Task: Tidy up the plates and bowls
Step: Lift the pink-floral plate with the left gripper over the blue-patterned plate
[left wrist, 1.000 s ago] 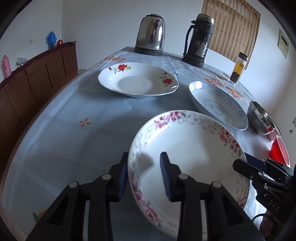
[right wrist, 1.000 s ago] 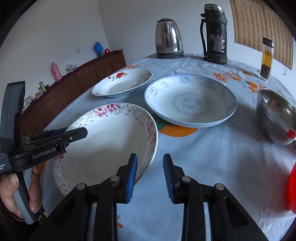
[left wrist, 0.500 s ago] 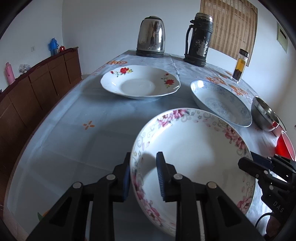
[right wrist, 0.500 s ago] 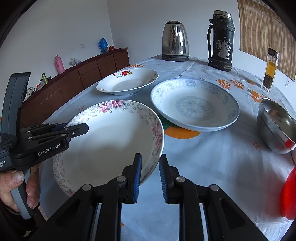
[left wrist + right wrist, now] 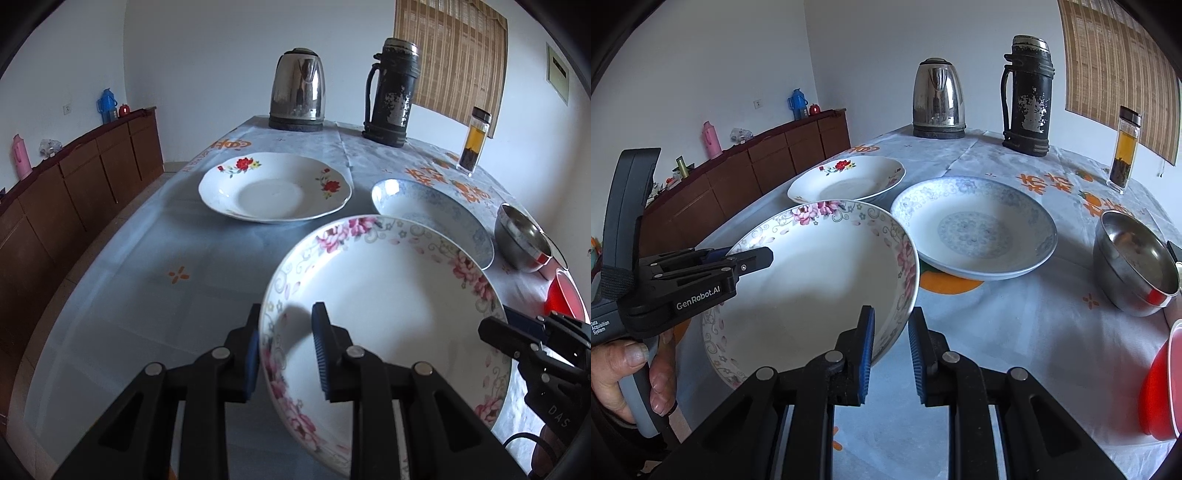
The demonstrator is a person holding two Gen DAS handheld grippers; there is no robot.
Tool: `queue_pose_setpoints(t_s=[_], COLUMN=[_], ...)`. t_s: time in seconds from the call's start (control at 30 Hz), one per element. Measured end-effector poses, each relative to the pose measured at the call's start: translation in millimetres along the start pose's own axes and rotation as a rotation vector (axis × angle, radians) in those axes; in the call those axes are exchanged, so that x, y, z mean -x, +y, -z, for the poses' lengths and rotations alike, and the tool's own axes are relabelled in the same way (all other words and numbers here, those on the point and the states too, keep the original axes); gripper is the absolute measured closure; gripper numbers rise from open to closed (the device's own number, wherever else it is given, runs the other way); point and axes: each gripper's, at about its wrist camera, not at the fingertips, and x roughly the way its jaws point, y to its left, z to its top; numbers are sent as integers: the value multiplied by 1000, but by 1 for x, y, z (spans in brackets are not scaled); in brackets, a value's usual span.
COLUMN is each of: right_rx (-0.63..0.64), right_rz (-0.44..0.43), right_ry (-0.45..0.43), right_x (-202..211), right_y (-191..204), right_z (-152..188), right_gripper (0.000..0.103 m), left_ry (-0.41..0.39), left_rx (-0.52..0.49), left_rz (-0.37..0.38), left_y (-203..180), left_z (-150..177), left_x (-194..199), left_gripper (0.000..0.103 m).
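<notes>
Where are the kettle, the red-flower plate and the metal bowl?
kettle (image 5: pixel 297 94), left wrist view, middle of its shiny body.
red-flower plate (image 5: pixel 271 192), left wrist view, its white centre.
metal bowl (image 5: pixel 1134 258), right wrist view, inside wall.

Steel kettle (image 5: pixel 297 95), worn black flask (image 5: pixel 391 92), tea bottle (image 5: pixel 474 143) on the tablecloth (image 5: pixel 147 266).
</notes>
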Motion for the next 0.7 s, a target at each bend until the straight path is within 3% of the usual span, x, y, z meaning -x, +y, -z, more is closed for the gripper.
queue_pose_setpoints(t_s=[0.7], right_rx=[-52], right_rz=[40], right_ry=[-41], right_x=[12], right_y=[-28], right_z=[-6], right_gripper=[83], left_ry=[-64], left_rx=[-85], left_rz=[-1], left_y=[-37], left_z=[-34], left_x=[4], left_gripper=[80])
